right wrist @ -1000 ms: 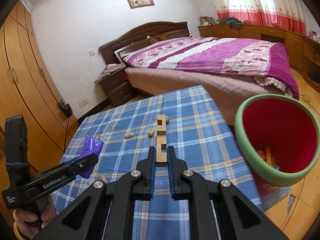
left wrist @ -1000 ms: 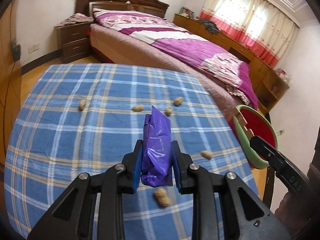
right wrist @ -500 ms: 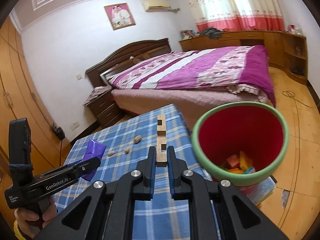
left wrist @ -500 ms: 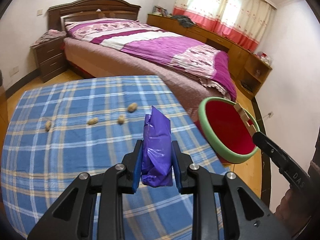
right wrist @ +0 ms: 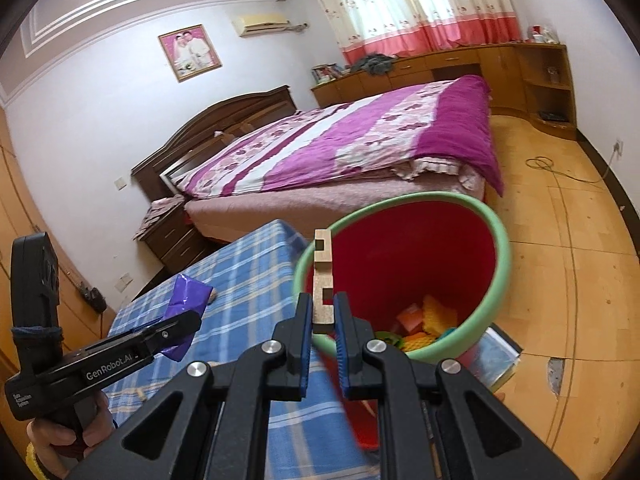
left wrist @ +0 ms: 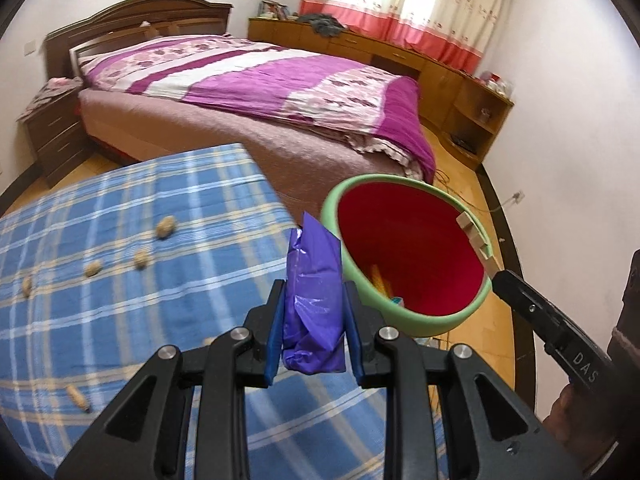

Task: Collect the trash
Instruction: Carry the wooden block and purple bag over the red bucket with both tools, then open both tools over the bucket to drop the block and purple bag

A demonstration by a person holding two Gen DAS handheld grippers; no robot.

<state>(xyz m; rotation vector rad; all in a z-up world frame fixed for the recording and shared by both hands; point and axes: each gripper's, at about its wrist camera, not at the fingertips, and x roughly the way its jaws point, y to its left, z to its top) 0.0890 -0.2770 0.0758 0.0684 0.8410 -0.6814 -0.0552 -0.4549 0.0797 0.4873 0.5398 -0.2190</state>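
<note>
As both tools have swung off the blue plaid tabletop (left wrist: 120, 280) toward the green-rimmed red plastic bin (right wrist: 500, 264) | left tool (left wrist: 314, 320) grips crumpled purple plastic wrapper (left wrist: 314, 280) beside the rim | right tool (right wrist: 322, 320) clamps notched wooden block (right wrist: 323, 276) over the bin mouth | drops look imminent; peanut shells (left wrist: 166, 227) remain mid-tabletop

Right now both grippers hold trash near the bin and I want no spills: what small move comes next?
Probably open the right gripper: its wooden piece seems to be over the bin. The purple wrapper in the left gripper looks short of the rim.
</note>
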